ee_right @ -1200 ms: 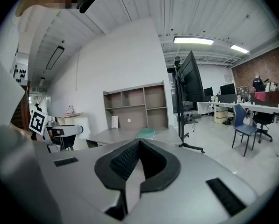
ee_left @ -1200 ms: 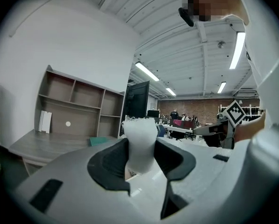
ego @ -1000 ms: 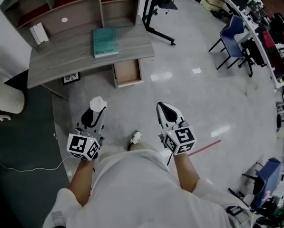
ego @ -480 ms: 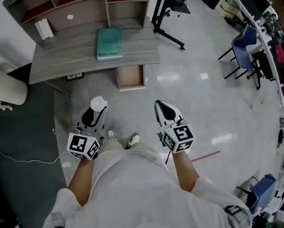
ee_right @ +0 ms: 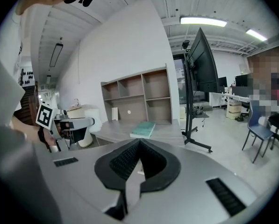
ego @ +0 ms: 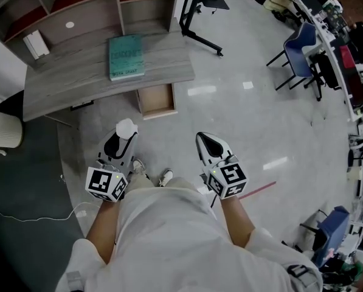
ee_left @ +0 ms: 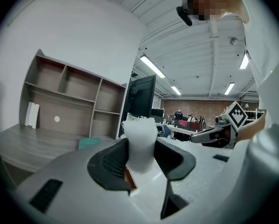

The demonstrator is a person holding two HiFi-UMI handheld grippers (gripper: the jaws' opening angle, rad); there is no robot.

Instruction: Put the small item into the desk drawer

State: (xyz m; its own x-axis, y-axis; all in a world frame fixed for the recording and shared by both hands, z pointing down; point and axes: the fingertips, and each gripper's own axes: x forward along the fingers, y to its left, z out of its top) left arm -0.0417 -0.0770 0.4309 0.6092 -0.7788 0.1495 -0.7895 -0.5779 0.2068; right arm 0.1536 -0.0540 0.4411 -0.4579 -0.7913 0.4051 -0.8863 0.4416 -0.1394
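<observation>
My left gripper (ego: 125,135) is shut on a small white item (ego: 126,127), which stands up between its dark pads (ee_left: 112,161) in the left gripper view (ee_left: 140,141). My right gripper (ego: 204,139) is shut with nothing between its jaws; its ribbed pads (ee_right: 126,161) meet at the tip. Both grippers are held at waist height above the floor, short of the grey desk (ego: 72,78). The desk drawer (ego: 156,101) is pulled open under the desk's right end and looks empty.
A teal book (ego: 126,56) lies on the desk, with a shelf unit (ego: 78,5) behind it. A black monitor stand (ego: 196,17) is to the right of the desk, blue chairs (ego: 300,56) stand far right, and a white ribbed seat (ego: 2,129) is at left.
The person has stepped along, so the desk and drawer sit a little lower and further left in the head view. Both grippers keep their pose and their grip.
</observation>
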